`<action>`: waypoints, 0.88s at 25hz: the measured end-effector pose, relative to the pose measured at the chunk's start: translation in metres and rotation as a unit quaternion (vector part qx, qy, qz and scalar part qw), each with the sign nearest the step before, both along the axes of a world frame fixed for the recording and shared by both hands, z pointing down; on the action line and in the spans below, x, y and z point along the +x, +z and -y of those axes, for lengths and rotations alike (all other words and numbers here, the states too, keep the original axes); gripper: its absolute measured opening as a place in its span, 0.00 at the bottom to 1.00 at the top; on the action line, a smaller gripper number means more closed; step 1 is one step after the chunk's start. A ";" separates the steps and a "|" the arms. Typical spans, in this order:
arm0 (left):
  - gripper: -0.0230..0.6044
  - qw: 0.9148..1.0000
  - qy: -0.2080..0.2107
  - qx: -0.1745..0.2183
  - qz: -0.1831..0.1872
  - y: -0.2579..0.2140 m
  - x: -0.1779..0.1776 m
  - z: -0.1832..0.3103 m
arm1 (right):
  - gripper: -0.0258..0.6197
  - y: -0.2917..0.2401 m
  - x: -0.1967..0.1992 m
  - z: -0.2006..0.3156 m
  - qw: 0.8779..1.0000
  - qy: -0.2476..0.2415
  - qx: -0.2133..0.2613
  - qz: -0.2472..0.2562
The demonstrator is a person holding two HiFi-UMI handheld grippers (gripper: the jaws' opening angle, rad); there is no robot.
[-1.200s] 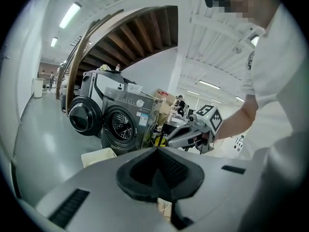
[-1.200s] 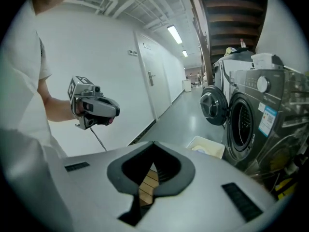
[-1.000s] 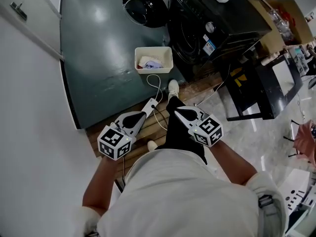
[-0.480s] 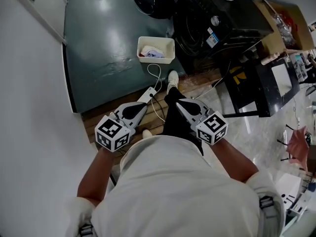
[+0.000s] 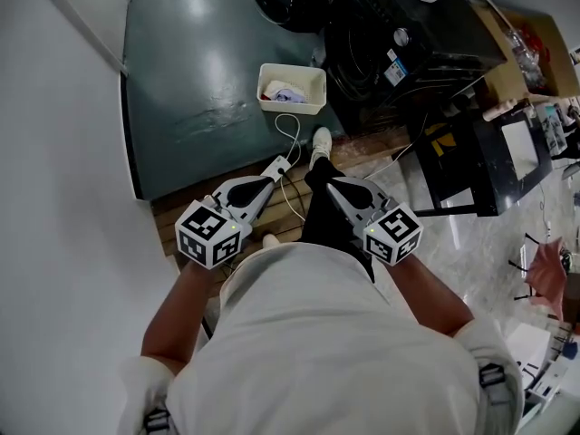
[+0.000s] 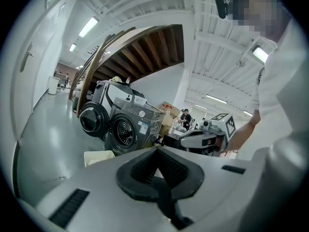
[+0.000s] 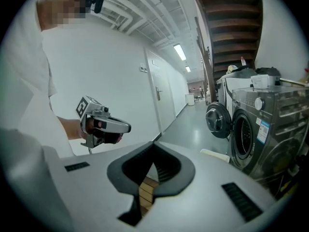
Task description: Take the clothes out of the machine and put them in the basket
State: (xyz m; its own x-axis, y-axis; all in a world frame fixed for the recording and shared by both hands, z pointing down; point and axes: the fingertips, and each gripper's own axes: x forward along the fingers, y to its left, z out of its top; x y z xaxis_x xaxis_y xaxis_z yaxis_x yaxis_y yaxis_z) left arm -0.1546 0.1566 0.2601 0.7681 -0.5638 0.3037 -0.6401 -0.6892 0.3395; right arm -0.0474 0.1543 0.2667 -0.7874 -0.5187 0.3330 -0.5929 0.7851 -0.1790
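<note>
The fingers (image 6: 140, 168) of the left gripper (image 6: 155, 150) are clenched: the two dark ribbed pads meet at the tips and nothing is between them. The fingers (image 7: 133, 166) of the right gripper (image 7: 153, 144) are also pressed together at the tips and hold nothing. Only the wooden boards (image 5: 288, 227) of the floor show through the slot behind the tips.

In the head view, both grippers are held in front of the person's body. The left gripper (image 5: 269, 182) and the right gripper (image 5: 331, 185) are side by side with a gap between them, and their tips point toward the machine and the basket.

A white power strip (image 5: 276, 168) lies on the boards just beyond the left tips. A thin cable (image 5: 288, 130) runs from it toward the basket. The person's white shoe (image 5: 321, 140) is near the right tips.

Farther out, the basket (image 5: 292, 69) stands on the dark green floor (image 5: 181, 89), just beside the front of the dark washing machine (image 5: 399, 43). It is well apart from both grippers. The clothes (image 5: 288, 92), white and pale lilac, lie inside the basket. The round door (image 6: 91, 121) of the machine is open. The left gripper view does not show clearly whether anything is in the drum.
</note>
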 end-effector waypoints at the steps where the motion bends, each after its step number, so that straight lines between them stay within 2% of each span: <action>1: 0.03 1.000 -0.002 0.000 -0.001 0.000 0.000 0.000 | 0.04 0.000 -0.001 0.000 1.000 -0.001 0.001 0.000; 22: 0.03 1.000 -0.003 -0.019 0.005 0.012 -0.008 -0.007 | 0.04 -0.007 -0.002 -0.006 1.000 0.002 0.011 0.005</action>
